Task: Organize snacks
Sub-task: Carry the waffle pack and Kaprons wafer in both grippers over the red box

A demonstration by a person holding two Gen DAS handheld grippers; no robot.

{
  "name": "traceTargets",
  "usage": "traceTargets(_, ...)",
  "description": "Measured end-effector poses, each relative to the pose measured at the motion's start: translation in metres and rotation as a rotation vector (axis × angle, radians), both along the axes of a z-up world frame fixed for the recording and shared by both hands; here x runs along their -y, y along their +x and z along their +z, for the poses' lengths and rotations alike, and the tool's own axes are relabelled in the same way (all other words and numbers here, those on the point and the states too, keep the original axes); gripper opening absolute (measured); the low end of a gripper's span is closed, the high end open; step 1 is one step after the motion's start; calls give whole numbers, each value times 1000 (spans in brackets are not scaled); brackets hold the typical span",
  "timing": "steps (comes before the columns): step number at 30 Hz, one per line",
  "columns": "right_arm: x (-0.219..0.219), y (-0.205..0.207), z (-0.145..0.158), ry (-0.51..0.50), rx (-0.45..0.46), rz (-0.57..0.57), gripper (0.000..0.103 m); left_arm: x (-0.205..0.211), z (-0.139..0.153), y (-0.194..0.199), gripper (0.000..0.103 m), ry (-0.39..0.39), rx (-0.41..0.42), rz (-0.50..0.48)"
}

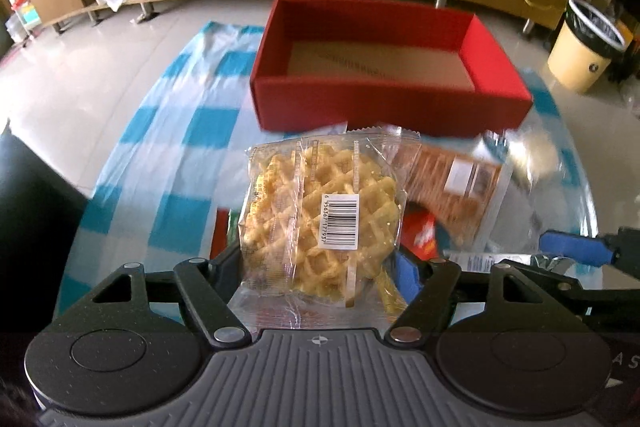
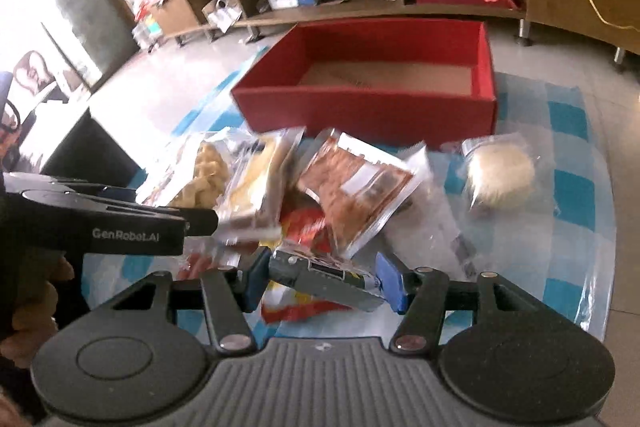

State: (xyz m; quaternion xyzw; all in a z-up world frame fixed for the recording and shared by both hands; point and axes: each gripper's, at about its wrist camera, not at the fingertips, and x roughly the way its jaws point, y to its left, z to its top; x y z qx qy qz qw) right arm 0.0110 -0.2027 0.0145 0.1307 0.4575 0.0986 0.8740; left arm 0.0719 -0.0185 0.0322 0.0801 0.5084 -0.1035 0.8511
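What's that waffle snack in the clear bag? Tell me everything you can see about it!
The waffle snack is a round, golden, grid-patterned waffle sealed in a clear, crinkly plastic wrapper with a white barcode sticker. The left gripper has it between its blue pads, held up ahead of the camera. Behind it lie a brown snack packet and the empty red box.

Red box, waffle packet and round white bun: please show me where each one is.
Red box (image 1: 360,103), left wrist view, on its near outer wall.
Waffle packet (image 1: 288,215), left wrist view, on the waffle left of the barcode.
Round white bun (image 2: 500,175), right wrist view, on its top.
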Motion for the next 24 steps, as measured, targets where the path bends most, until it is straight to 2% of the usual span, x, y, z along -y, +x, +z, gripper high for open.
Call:
traceTargets(2,4,9,4,8,16,-18,55,4,1,9,79,-14,2,0)
traceTargets(3,6,13,6,14,25,-25,50,6,1,12,79,-18,4,-1)
traceTargets(5,13,21,8,55,31,-38,31,11,4,17,79,-22,10,-7)
traceTargets(8,20,32,9,59,25,-62,31,13,3,26,79,-38,5,-1)
traceTargets(10,21,32,6,36,4,-24,31,12,2,28,79,-48,-6,-7)
traceTargets(13,19,23,-8,-14,-46,16,34,9,-7,26,79,-36,-19,-21)
traceTargets(16,22,18,-29,-36,-137,-27,42,6,-16,28,79,-36,-62,-15)
traceTargets(17,27,17,-37,4,-181,-85,47,5,-18,28,79,-42,-76,-11)
traceTargets(20,39,16,-55,210,-251,-206,49,6,-16,27,79,-63,-78,-18)
traceTargets(24,35,24,-62,277,-244,-313,59,7,-11,24,80,-59,-45,-18)
